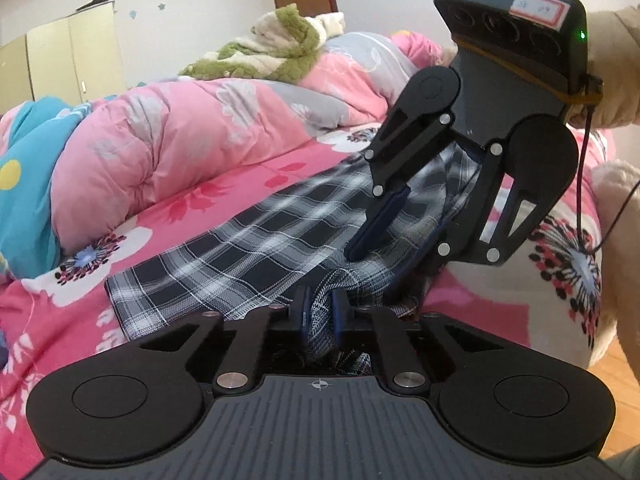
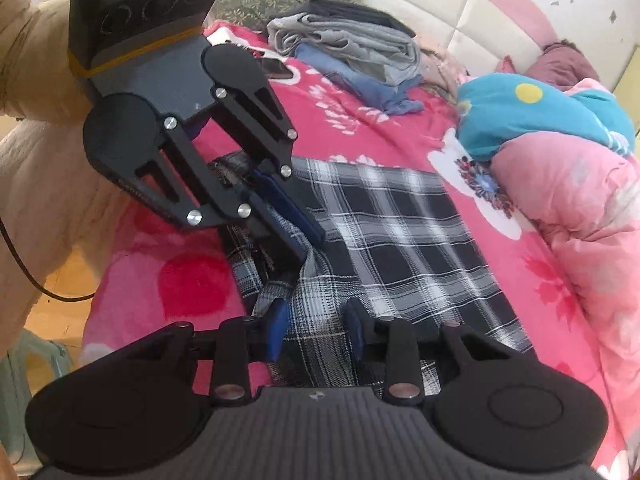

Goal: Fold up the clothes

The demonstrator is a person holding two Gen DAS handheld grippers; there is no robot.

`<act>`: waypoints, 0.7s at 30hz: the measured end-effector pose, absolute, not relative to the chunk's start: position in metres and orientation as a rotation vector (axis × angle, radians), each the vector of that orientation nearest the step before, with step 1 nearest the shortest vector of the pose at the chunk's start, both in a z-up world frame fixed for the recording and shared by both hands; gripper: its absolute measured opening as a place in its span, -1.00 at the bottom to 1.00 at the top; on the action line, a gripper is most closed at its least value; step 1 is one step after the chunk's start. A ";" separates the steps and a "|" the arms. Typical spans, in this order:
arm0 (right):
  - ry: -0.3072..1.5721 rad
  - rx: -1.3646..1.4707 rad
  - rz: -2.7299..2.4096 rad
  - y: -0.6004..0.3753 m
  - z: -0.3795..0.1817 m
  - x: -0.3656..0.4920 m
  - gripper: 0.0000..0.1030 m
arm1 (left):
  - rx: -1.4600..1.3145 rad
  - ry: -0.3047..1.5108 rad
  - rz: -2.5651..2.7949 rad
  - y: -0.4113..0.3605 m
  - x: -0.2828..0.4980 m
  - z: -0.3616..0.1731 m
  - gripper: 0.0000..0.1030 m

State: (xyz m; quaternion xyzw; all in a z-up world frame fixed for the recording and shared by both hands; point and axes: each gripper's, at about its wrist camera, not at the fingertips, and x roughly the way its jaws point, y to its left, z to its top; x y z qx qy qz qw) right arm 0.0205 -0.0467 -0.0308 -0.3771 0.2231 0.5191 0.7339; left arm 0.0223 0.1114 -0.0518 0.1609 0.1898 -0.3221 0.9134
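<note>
Fold in hand: left gripper [image 1: 319,312] pinches plaid garment [image 2: 400,216] at six o'clock; right gripper [image 2: 318,328] stands open, needing closure.

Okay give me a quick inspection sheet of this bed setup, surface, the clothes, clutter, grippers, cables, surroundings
Surface: bed with pink floral sheet.
Job's things: plaid garment lying on the sheet, flat at the far part, bunched at the near end.
Clutter: stack of folded clothes; pink quilt; green fleece; blue bedding.
Grippers: left hand-held gripper shut on the plaid fabric; right hand-held gripper with jaws apart over a raised fold of it.
Cables: black cable hanging off the right unit.
Surroundings: padded headboard, cupboard, wooden floor.
</note>
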 end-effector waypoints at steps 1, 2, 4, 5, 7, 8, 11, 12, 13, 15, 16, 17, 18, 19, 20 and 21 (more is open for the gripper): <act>0.496 -0.827 1.141 -0.046 -0.031 0.021 -0.37 | 0.322 0.389 -0.664 0.112 0.023 -0.052 -0.82; 0.503 -0.825 1.141 -0.046 -0.030 0.022 -0.39 | 0.313 0.388 -0.665 0.113 0.023 -0.051 -0.82; 0.501 -0.824 1.126 -0.045 -0.029 0.022 -0.80 | 0.295 0.384 -0.666 0.115 0.024 -0.051 -0.80; 0.499 -0.820 1.120 -0.046 -0.028 0.022 -0.84 | 0.286 0.382 -0.667 0.116 0.025 -0.051 -0.78; 0.490 -0.804 1.112 -0.047 -0.025 0.022 -0.86 | 0.266 0.380 -0.670 0.118 0.026 -0.049 -0.76; 0.483 -0.797 1.107 -0.048 -0.024 0.022 -0.86 | 0.252 0.382 -0.675 0.119 0.027 -0.048 -0.75; 0.466 -0.780 1.090 -0.049 -0.022 0.022 -0.87 | 0.219 0.385 -0.683 0.120 0.030 -0.045 -0.60; 0.463 -0.775 1.084 -0.049 -0.021 0.022 -0.87 | 0.216 0.385 -0.684 0.119 0.031 -0.045 -0.50; 0.460 -0.770 1.078 -0.050 -0.021 0.022 -0.87 | 0.217 0.381 -0.679 0.117 0.032 -0.045 -0.39; 0.447 -0.762 1.062 -0.050 -0.021 0.022 -0.87 | 0.223 0.374 -0.671 0.113 0.033 -0.047 -0.37; 0.435 -0.761 1.050 -0.050 -0.020 0.021 -0.87 | 0.230 0.374 -0.665 0.110 0.034 -0.048 -0.37; 0.427 -0.761 1.042 -0.050 -0.021 0.020 -0.87 | 0.238 0.376 -0.658 0.108 0.035 -0.049 -0.37; 0.420 -0.762 1.034 -0.050 -0.021 0.019 -0.87 | 0.241 0.371 -0.653 0.107 0.035 -0.049 -0.48; 0.412 -0.763 1.027 -0.050 -0.021 0.018 -0.87 | 0.244 0.363 -0.649 0.107 0.034 -0.050 -0.64; 0.405 -0.764 1.019 -0.049 -0.021 0.017 -0.87 | 0.246 0.356 -0.644 0.107 0.034 -0.050 -0.71; 0.393 -0.774 1.012 -0.049 -0.022 0.014 -0.87 | 0.248 0.349 -0.640 0.106 0.033 -0.050 -0.81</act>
